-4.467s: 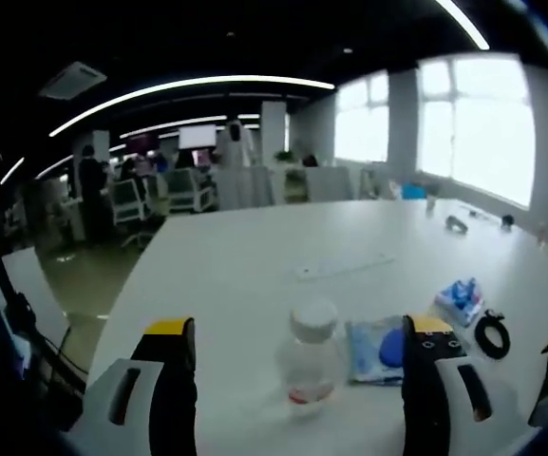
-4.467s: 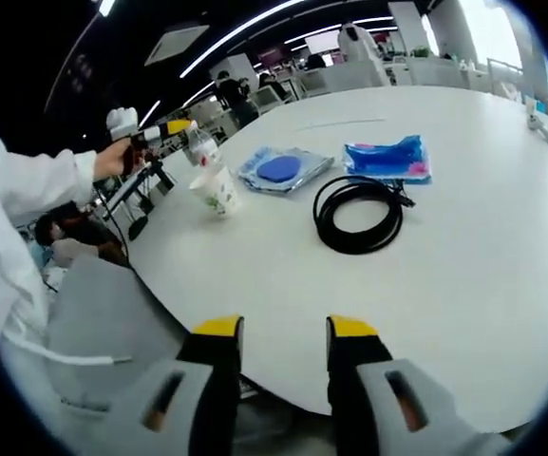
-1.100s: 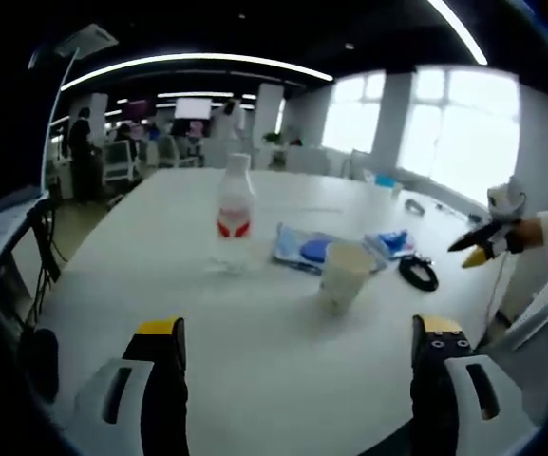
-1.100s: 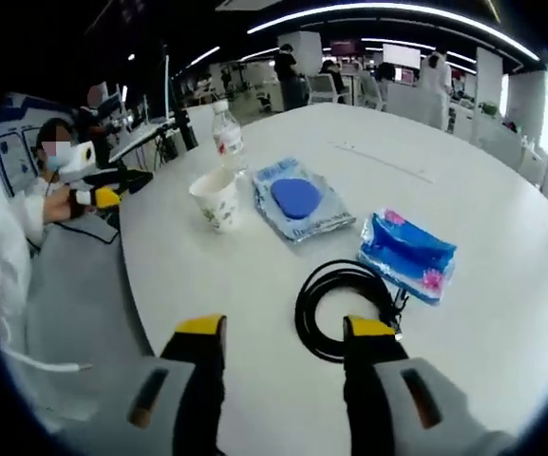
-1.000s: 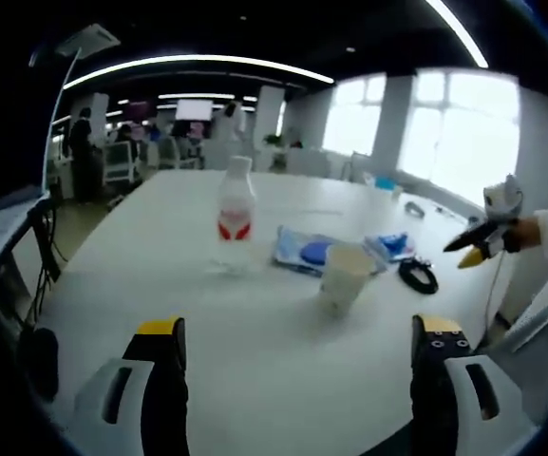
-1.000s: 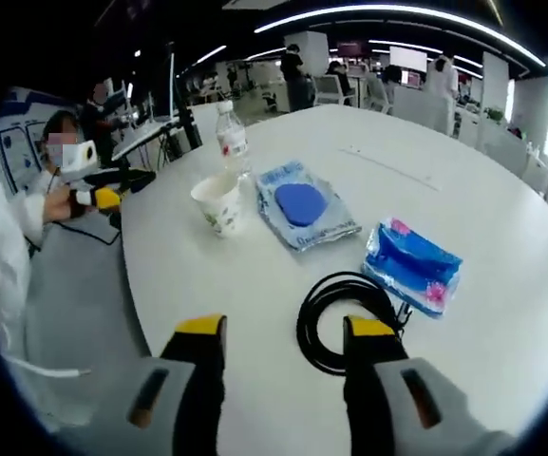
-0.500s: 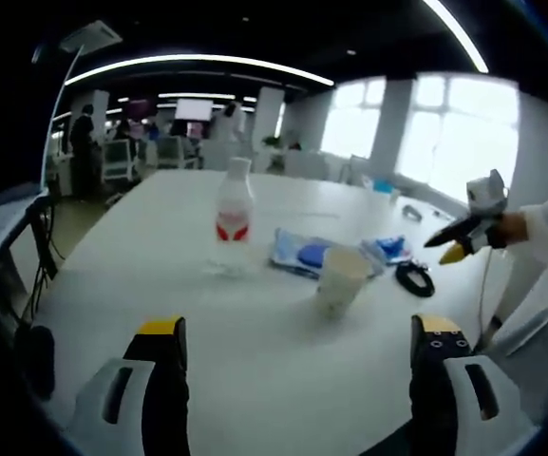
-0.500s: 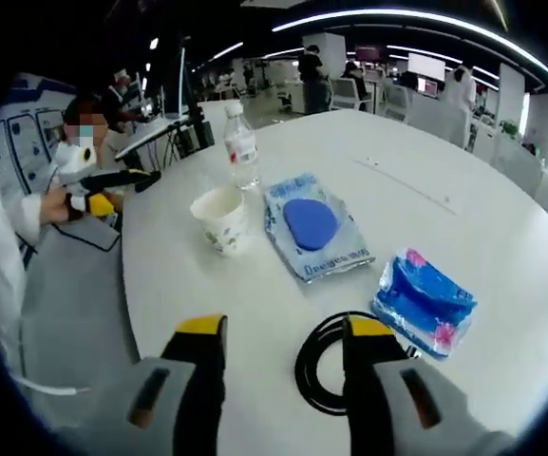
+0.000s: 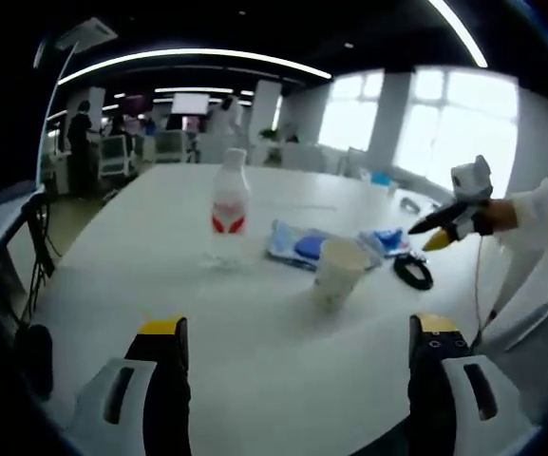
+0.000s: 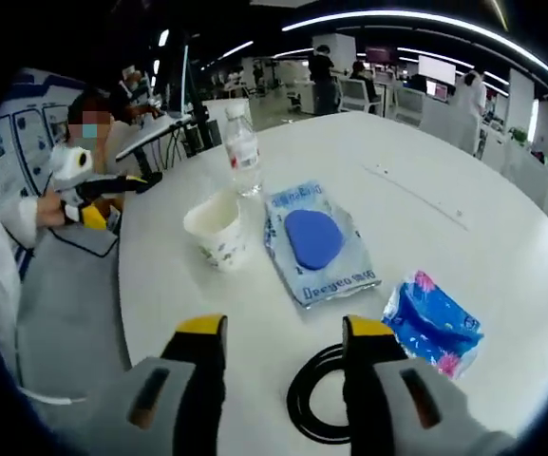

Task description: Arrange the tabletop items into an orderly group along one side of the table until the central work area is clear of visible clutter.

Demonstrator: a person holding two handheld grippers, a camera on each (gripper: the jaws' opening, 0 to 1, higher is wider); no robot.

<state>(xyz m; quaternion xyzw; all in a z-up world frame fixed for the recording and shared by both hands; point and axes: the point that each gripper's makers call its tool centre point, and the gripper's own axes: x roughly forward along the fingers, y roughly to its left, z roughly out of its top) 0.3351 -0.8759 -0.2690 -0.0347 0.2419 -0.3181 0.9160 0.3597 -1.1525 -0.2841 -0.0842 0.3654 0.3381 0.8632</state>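
Left gripper view looks across a white round table [image 9: 112, 275] from low near its rim. The left gripper [image 9: 292, 328] is spread wide and holds nothing, with its yellow-tipped jaws rising at the bottom of the view and bare tabletop between them. Ahead of the jaws and slightly toward the left one, a clear water bottle [image 9: 229, 201] with a red label stands upright. Ahead and toward the right jaw stands a paper cup [image 9: 337, 270], open end up, apart from the bottle. Beyond the cup lie a clear packet with a blue round pad [image 9: 296, 245], a blue tissue pack [image 9: 386, 239] and a black cable coil [image 9: 412, 270], all near one another. Farther right, the right gripper [image 9: 432, 239] hangs above the coil, carried by a white-sleeved arm. A broad stretch of bare table lies between the jaws and these items, and more lies beyond them toward the windows.

Right gripper view looks down at the same group from the other side. The right gripper's jaws are moderately apart and hold nothing, with the cable coil just beyond them, partly hidden by the right jaw. Ahead lies the packet, with the cup beyond the left jaw and the bottle behind it near the table edge. The tissue pack sits beyond the right jaw. Open tabletop stretches away beyond the packet.
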